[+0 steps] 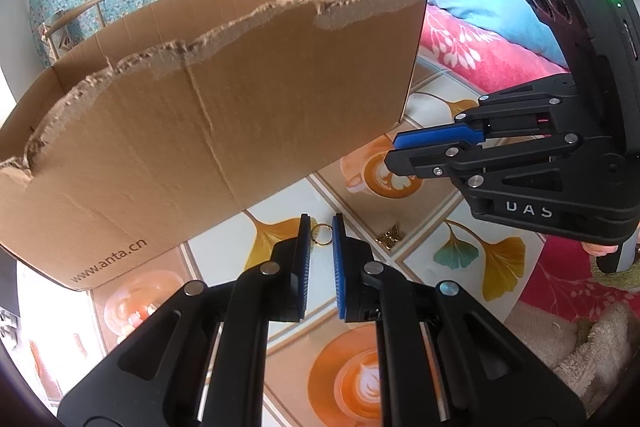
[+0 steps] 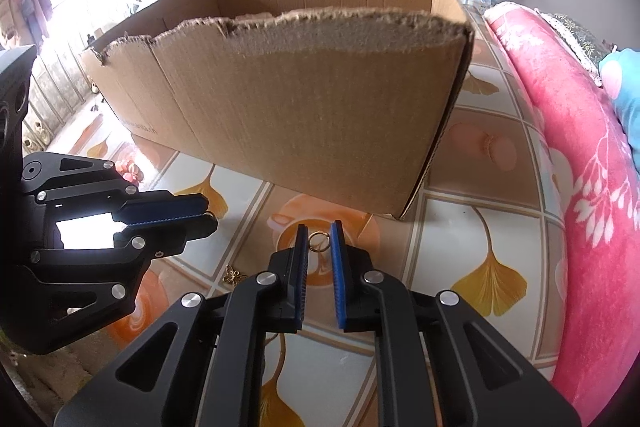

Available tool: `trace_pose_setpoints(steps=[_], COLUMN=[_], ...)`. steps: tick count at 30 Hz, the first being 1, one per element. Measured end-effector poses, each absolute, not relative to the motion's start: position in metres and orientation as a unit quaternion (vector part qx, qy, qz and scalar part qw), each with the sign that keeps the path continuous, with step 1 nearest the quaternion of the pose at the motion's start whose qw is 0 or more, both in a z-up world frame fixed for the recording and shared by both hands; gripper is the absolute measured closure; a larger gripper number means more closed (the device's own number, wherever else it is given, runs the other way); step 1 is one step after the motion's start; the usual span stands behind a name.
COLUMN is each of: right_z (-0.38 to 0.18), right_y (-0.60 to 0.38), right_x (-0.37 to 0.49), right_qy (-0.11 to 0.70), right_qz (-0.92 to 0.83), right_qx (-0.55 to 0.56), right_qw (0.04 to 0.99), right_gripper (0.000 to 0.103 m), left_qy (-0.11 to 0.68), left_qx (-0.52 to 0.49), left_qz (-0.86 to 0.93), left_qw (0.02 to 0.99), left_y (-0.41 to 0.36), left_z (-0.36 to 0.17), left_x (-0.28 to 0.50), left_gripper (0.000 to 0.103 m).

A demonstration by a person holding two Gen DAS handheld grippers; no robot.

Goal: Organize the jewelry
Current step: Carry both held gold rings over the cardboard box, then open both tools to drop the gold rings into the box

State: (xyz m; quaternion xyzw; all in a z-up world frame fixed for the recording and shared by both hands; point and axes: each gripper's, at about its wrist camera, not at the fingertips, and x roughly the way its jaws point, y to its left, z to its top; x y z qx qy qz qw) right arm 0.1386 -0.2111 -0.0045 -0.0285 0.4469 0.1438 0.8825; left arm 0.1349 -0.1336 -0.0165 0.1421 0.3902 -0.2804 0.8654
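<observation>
L gripper [image 1: 321, 227] jaws narrow, pinched on a gold ring [image 1: 320, 235] just off the table [image 1: 424, 259]. R gripper [image 2: 320, 233] jaws likewise narrow, a second gold ring [image 2: 319, 242] held between pads. Butterfly charm [image 1: 387, 237] seen lying on tablecloth near front corner of cardboard box [image 1: 240, 115].

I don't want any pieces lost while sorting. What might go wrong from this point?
1. The left gripper pinches the first ring and the right gripper the second ring, both only at the fingertips; either ring may slip and roll on the glossy tablecloth.
2. The butterfly charm lies loose near both grippers and may get knocked.
</observation>
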Motion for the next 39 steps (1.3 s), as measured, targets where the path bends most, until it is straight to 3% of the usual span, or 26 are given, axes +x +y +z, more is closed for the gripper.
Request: trace_pose_setpoints(steps=[9, 20, 25, 31, 36, 39], right_z=[0.029, 0.116, 0.119, 0.080, 0.065, 0.068], right_y=[-0.212, -0.206, -0.208, -0.211, -0.209, -0.208], right_x=[0.111, 0.118, 0.172, 0.239, 0.255, 0.257], right_qy=[0.403, 0.290, 0.330, 0.437, 0.456, 0.453], right_qz=[0.153, 0.219, 0.245, 0.238, 0.238, 0.241], right_qx=[-0.025, -0.028, -0.004, 0.009, -0.006, -0.008], right_qw=[0.902, 0.931, 0.912, 0.868, 0.857, 0.859], right_gripper=[0.091, 0.091, 0.091, 0.091, 0.094, 0.092], left_qy=[0.357, 0.273, 0.315, 0.427, 0.474, 0.483], left_qx=[0.154, 0.122, 0.079, 0.035, 0.027, 0.032], left_qz=[-0.269, -0.262, -0.273, -0.283, -0.273, -0.267], left_qw=[0.881, 0.918, 0.905, 0.858, 0.837, 0.833], left_y=[-0.128, -0.104, -0.097, -0.099, -0.103, -0.107], left_z=[0.014, 0.098, 0.106, 0.075, 0.052, 0.050], left_x=[0.113, 0.116, 0.167, 0.247, 0.273, 0.279], left_gripper=[0.093, 0.093, 0.093, 0.093, 0.093, 0.076])
